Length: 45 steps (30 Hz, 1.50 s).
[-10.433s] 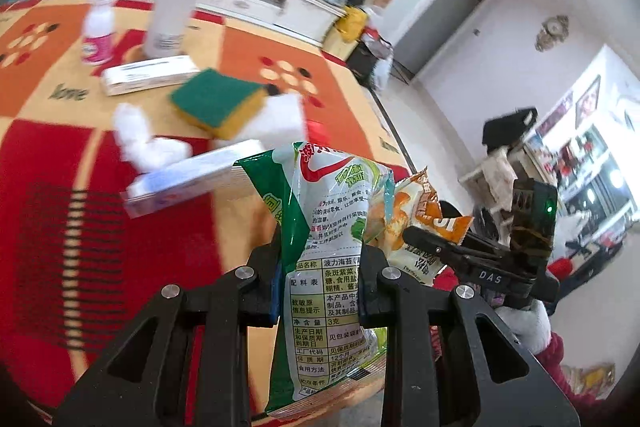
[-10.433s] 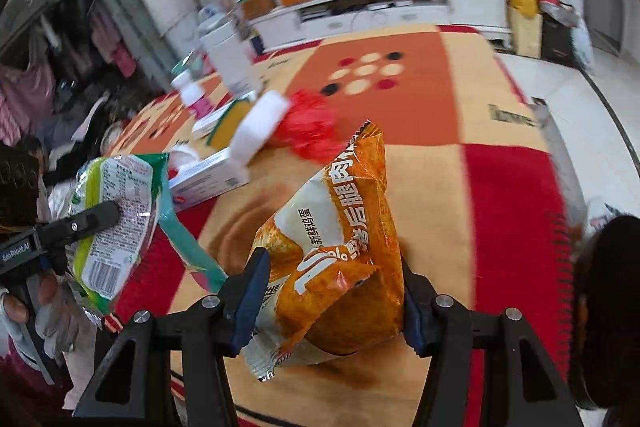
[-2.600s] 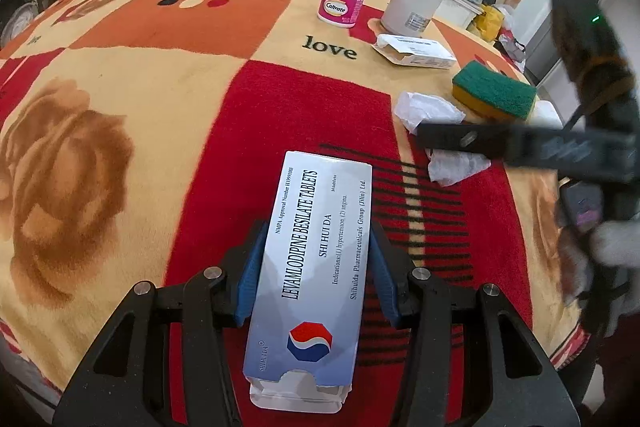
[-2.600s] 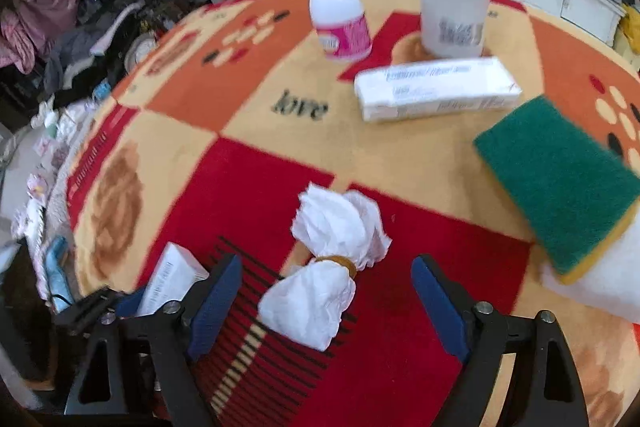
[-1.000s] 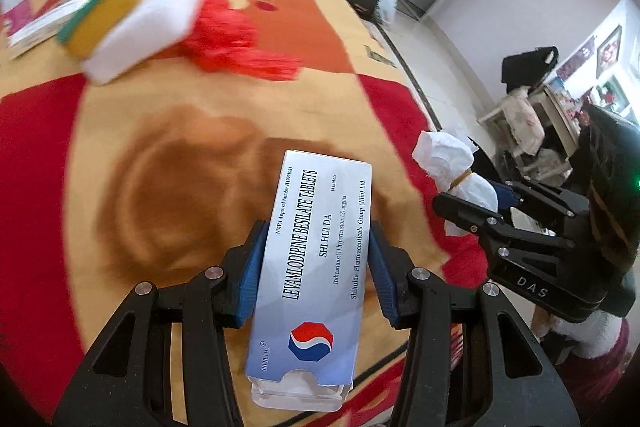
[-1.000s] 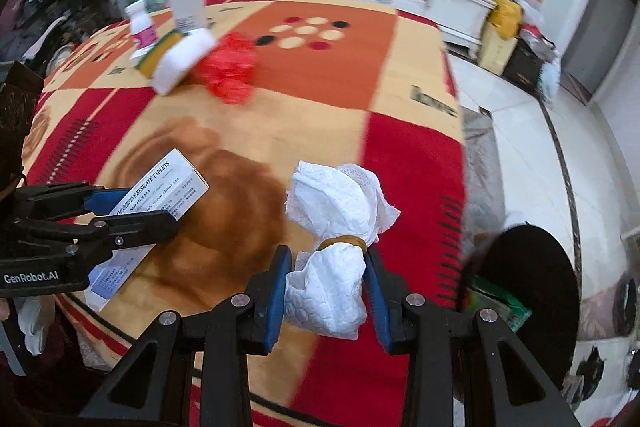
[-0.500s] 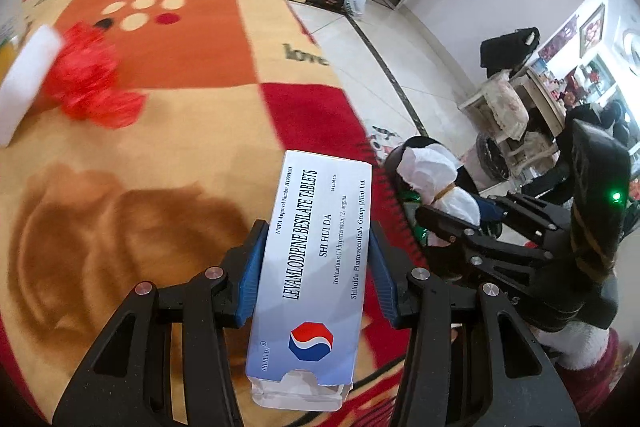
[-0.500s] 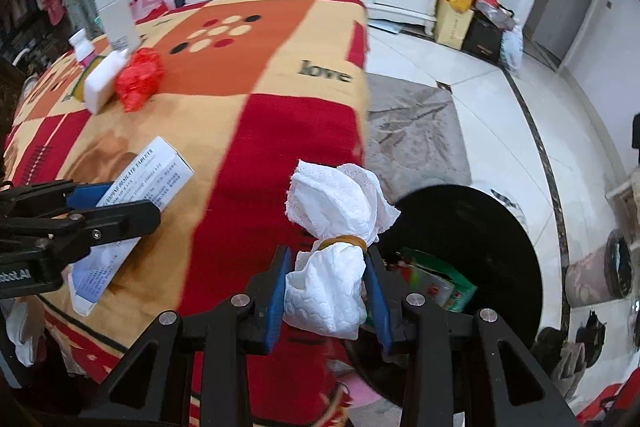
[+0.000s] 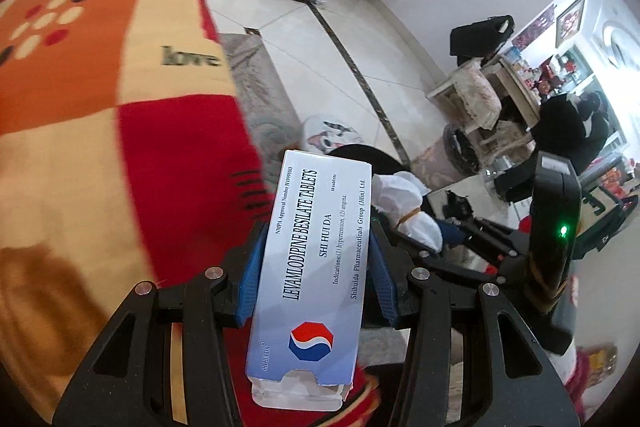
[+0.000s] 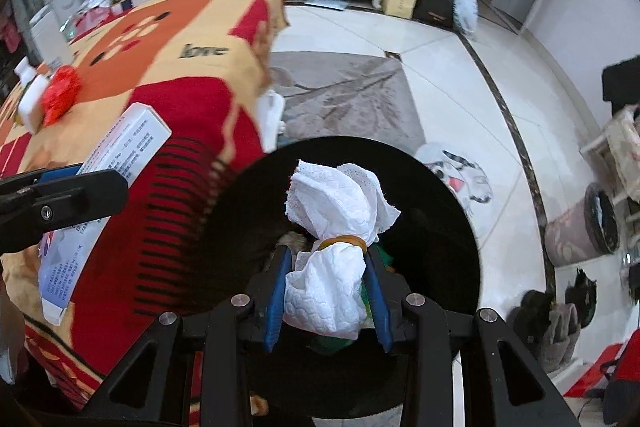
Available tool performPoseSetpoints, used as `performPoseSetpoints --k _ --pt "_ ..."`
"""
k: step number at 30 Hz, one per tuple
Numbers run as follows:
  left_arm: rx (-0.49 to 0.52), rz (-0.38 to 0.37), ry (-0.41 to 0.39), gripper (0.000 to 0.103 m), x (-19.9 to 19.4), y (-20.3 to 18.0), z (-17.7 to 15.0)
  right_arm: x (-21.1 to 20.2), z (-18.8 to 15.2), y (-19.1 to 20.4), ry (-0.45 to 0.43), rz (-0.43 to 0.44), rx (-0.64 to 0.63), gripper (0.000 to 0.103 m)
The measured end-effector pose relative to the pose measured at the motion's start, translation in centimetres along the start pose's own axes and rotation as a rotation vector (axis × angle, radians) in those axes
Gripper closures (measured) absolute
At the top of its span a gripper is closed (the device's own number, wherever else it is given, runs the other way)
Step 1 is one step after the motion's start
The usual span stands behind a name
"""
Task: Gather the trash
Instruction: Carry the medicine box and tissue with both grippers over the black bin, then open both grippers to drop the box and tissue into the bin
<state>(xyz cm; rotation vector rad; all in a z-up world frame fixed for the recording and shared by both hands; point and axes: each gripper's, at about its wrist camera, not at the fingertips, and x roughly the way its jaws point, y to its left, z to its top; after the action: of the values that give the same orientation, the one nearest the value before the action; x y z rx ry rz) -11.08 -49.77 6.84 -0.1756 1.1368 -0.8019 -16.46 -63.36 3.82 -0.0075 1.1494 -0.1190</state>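
Holding two pieces of trash, you are working at the edge of the table with the red, orange and cream patterned cloth (image 9: 100,131). Your left gripper (image 9: 314,267) is clamping its blue pads on the long sides of a white and pale blue cardboard medicine box (image 9: 316,263) with black print and a red and blue emblem; the box is pointing forward, its open flap end toward the camera. Your right gripper (image 10: 326,291) is squeezing a crumpled white paper tissue wad (image 10: 334,239) that is tied around the middle with a tan rubber band (image 10: 344,241), and the upper half of the wad is spreading out above the pads. This wad is hanging directly over the round black trash bin (image 10: 440,227), which is standing on the pale tiled floor just beside the table. Inside the bin some green wrapper is showing under the wad. In the left wrist view the box is reaching past the table edge, with the bin rim behind it and the tissue wad just to its right. Farther back on the cloth, a crumpled red plastic bag (image 10: 60,95) is lying beside a white block (image 10: 34,103).
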Motion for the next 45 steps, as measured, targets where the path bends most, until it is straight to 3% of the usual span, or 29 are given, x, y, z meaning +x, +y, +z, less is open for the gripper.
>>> performPoseSetpoints --k 10,13,17,20,29,45 --pt "-0.024 -0.086 0.051 0.056 4.8 -2.2 2.3 1.4 -0.4 -4.7 0.009 -0.023 0.11 0.068" --pt "-0.049 -0.093 0.064 0.055 5.6 -1.9 2.6 1.8 -0.5 -5.7 0.012 -0.034 0.144 0.051" --pt "-0.057 -0.114 0.069 0.034 5.5 -1.2 2.3 2.0 -0.8 -6.1 0.013 -0.042 0.158 0.044" --pt "-0.054 -0.117 0.066 0.034 4.9 -0.9 2.2 1.9 -0.9 -6.0 0.01 -0.03 0.171 0.043" --pt "0.016 0.016 0.018 0.034 2.6 -0.5 0.8 1.2 -1.0 -4.5 -0.008 -0.009 0.163 0.043" --pt "0.017 0.187 -0.078 0.034 -2.1 4.1 -0.9 0.6 -0.1 1.8 -0.033 0.055 0.115 0.042"
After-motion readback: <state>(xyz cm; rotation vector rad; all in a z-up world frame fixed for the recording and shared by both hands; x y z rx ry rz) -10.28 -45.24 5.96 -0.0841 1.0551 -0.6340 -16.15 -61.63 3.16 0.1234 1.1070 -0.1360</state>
